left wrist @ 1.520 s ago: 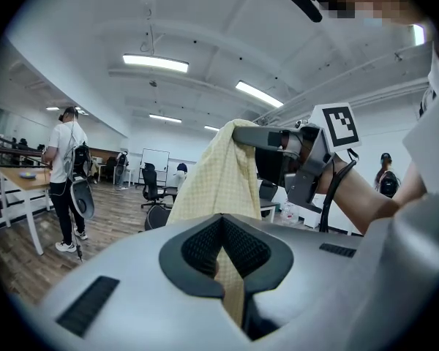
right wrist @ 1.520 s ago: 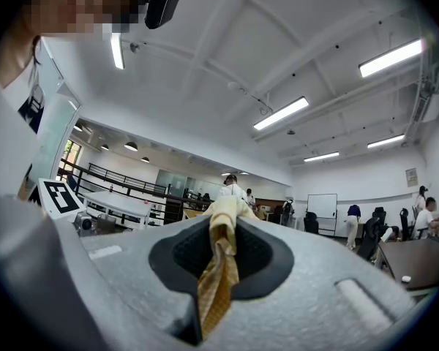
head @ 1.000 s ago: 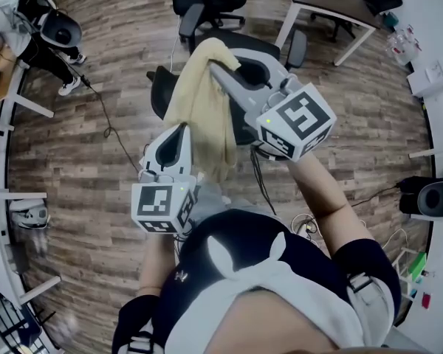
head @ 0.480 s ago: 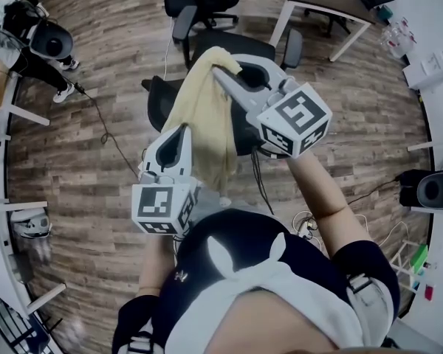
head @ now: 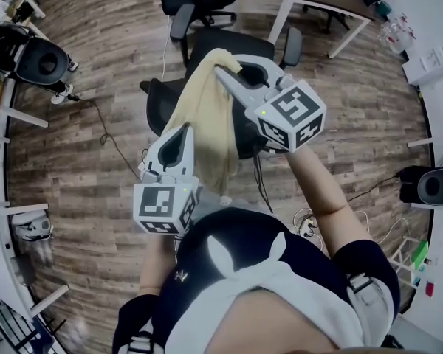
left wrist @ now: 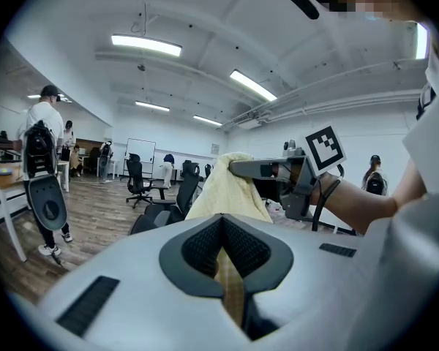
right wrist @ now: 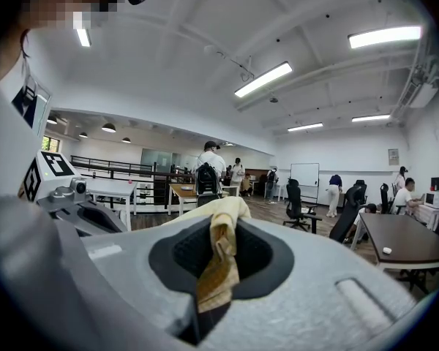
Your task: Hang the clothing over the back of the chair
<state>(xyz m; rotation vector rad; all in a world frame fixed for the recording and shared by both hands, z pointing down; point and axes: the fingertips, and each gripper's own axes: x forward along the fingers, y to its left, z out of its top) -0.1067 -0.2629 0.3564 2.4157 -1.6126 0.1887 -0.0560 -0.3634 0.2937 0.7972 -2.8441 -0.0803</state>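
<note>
Clothing (head: 204,116), pale yellow, hangs in the air above the chair (head: 225,41), held by both my grippers. My right gripper (head: 221,68) is clamped on its top end over the chair. My left gripper (head: 183,130) pinches its edge, short of the chair.

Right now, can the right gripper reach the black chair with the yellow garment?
Probably yes: the right gripper, shut on the yellow garment, hangs right over the black chair, with only the draped cloth between them.
</note>
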